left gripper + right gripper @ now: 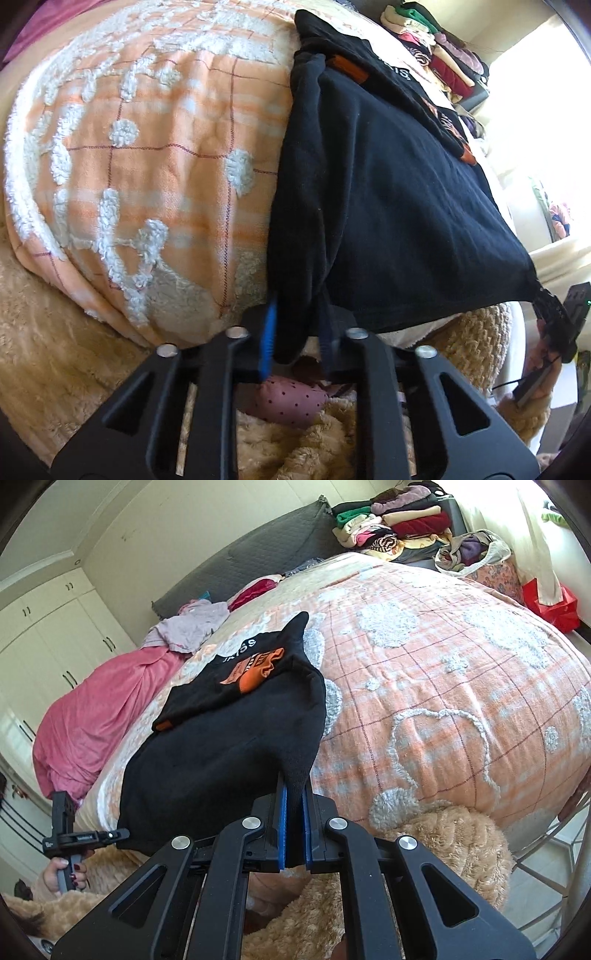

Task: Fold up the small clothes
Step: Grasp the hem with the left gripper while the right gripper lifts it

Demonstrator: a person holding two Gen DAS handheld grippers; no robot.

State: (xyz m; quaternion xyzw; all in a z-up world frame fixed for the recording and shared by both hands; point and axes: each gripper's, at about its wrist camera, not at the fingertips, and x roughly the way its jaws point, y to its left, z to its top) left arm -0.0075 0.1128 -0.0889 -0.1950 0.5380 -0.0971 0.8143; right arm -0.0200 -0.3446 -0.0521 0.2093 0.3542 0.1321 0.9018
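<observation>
Black garment [221, 753] with orange print lies on the bed's orange checked blanket [443, 686], its near edge lifted. Left gripper [295, 332] jaws are clenched on one near corner; right gripper [294, 827] jaws are clenched on the other. Folded clothes stack [391, 528] sits at the bed's far end.

We note daylight entering from the window [546, 122], blown out to white. The bedspread [424, 672] is evenly lit. The black garment [388, 203] loses detail in shadow. Fisheye bending and dark vignette mark all edges; left view slightly soft.
</observation>
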